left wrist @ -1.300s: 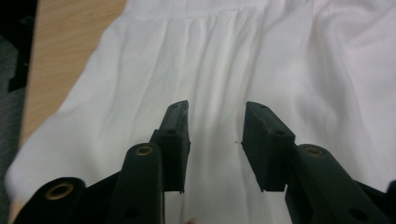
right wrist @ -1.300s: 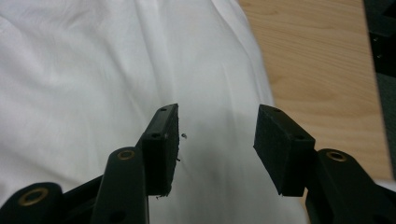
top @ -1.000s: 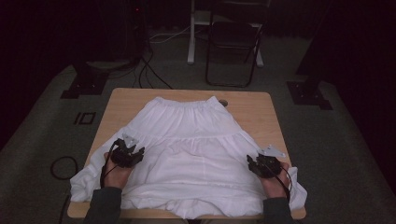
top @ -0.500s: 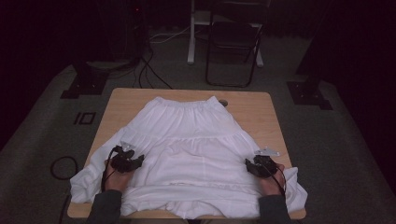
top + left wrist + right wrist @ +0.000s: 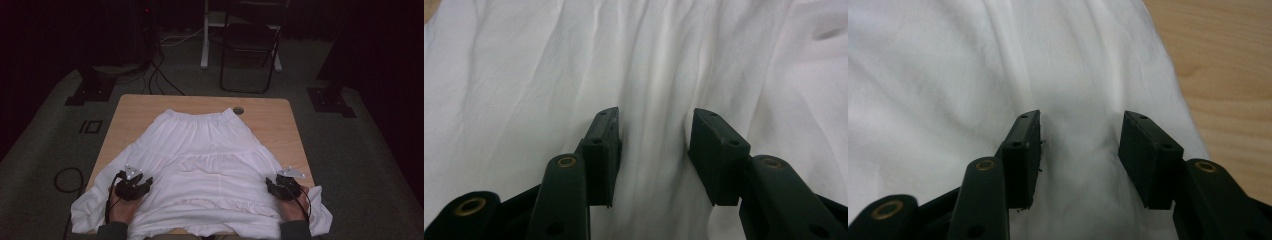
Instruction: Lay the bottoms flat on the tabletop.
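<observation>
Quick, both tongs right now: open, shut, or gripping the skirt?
Left tongs: open, tips down on the white skirt, cloth between them, not pinched.
Right tongs: open, on the skirt near its edge, not pinched.

The room is dark, with grey carpet floor, a black folding chair behind the wooden table, and cables on the floor.

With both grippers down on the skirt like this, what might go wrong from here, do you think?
1. Both the left gripper and the right gripper stand open over loose folds of the skirt, so closing may pinch one layer, not both.
2. The hem overhangs the table at the near edge; an uneven pull could drag it off.
</observation>
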Tool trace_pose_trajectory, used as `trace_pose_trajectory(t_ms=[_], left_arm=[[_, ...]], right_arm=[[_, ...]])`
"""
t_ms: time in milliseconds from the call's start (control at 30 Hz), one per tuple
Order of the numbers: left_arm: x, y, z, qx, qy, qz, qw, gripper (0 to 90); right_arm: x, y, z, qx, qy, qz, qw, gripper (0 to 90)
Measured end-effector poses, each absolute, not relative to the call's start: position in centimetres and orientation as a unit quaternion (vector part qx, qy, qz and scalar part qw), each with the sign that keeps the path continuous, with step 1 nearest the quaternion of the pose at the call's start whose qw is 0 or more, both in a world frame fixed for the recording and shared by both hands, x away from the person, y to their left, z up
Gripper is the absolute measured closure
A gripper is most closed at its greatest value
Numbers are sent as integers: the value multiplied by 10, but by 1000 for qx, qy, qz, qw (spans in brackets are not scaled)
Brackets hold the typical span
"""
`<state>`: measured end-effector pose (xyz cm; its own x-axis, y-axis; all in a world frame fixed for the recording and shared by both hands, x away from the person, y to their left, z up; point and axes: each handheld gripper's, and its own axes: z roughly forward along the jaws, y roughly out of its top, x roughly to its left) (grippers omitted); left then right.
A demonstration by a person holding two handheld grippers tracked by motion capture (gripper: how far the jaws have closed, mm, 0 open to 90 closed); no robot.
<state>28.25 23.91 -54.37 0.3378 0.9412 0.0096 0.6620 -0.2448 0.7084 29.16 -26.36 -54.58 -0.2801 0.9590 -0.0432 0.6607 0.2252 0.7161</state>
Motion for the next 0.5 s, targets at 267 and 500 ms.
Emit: trace_pose_trajectory(t_ms=[267,500], left_arm=[[252,235,-543,764,524,217,307,553],[222,236,-540,773,526,204,291,553]], right_arm=[[258,-269,-546,547,743,296,247,509],[224,-278,-542,547,754,281,230,509]])
